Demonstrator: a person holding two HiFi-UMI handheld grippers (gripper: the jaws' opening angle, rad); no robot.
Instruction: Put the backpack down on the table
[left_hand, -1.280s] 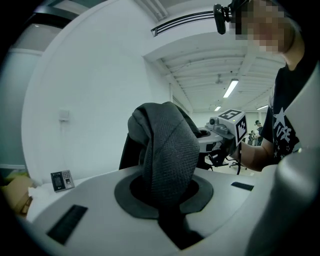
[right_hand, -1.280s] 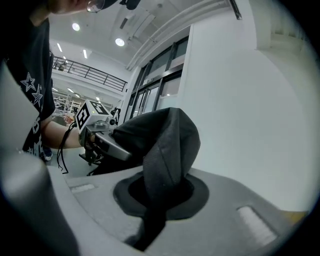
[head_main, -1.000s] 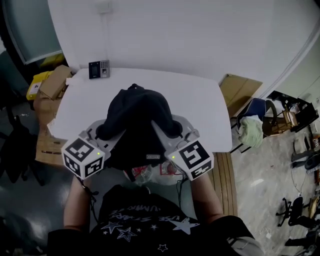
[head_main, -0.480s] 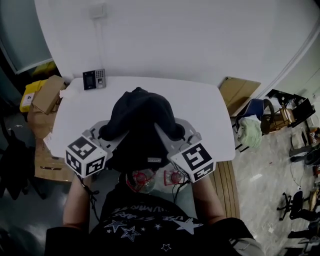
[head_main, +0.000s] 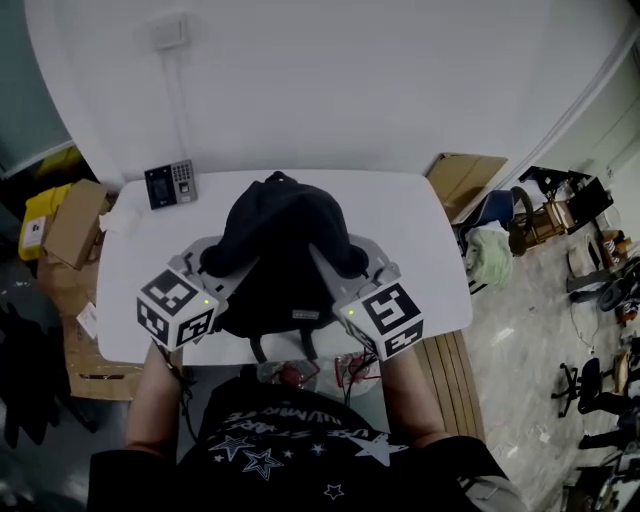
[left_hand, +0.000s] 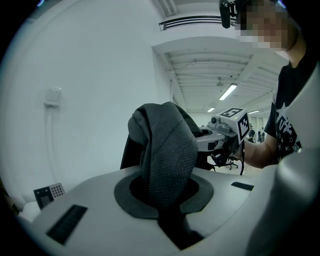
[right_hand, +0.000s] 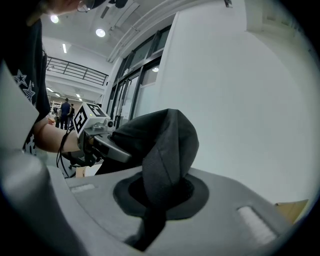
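Over the near half of the white surface (head_main: 420, 235), in the head view, the black backpack (head_main: 280, 250) is hanging between the left gripper (head_main: 205, 268) and the right gripper (head_main: 360, 262). Each gripper is flanking one side of the bag, with its marker cube nearest the person. Two thin straps are dangling past the surface's near edge, and whether the bag's underside is touching the surface cannot be told. A small keypad device (head_main: 168, 183) is lying at the far left corner, and cardboard boxes (head_main: 68, 222) are standing on the floor beside it. Looking along the left gripper view, the jaws are pinching shut on a fold of the backpack's dark mesh fabric, which is rising upright from the gap. Looking along the right gripper view, the jaws are likewise clamping a dark fold of the backpack, with the other gripper showing beyond it.
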